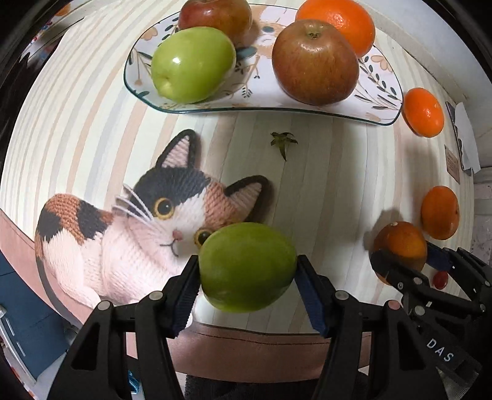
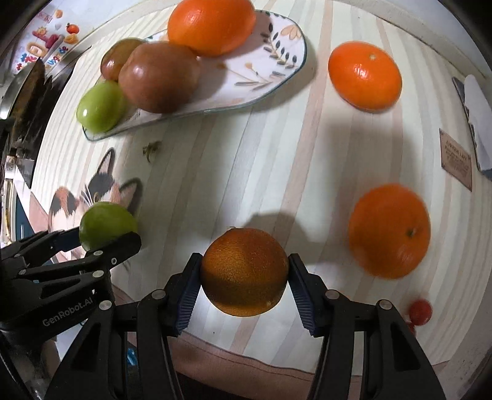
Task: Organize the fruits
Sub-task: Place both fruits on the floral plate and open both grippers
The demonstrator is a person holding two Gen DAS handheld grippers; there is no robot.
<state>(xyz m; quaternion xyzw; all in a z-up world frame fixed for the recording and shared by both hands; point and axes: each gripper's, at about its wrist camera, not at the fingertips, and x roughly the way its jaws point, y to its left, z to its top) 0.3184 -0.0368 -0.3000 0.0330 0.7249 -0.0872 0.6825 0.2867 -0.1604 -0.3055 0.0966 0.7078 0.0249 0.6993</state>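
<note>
My left gripper (image 1: 247, 270) is shut on a green apple (image 1: 246, 266), held above the cat-print mat near its front edge. My right gripper (image 2: 244, 274) is shut on a dark orange (image 2: 244, 270), also lifted off the mat. Each gripper shows in the other's view: the right one (image 1: 402, 261) at lower right, the left one (image 2: 107, 234) at lower left. A floral plate (image 1: 381, 89) at the back holds a green apple (image 1: 192, 63), two red apples (image 1: 315, 61) and an orange (image 1: 341, 21). Two oranges (image 2: 366, 75) (image 2: 389, 230) lie loose on the mat.
A small red cherry tomato (image 2: 419, 312) lies near the mat's front right edge. A green leafy calyx (image 1: 283, 143) lies in front of the plate. A brown label (image 2: 456, 163) and white papers (image 2: 479, 123) sit at the right edge.
</note>
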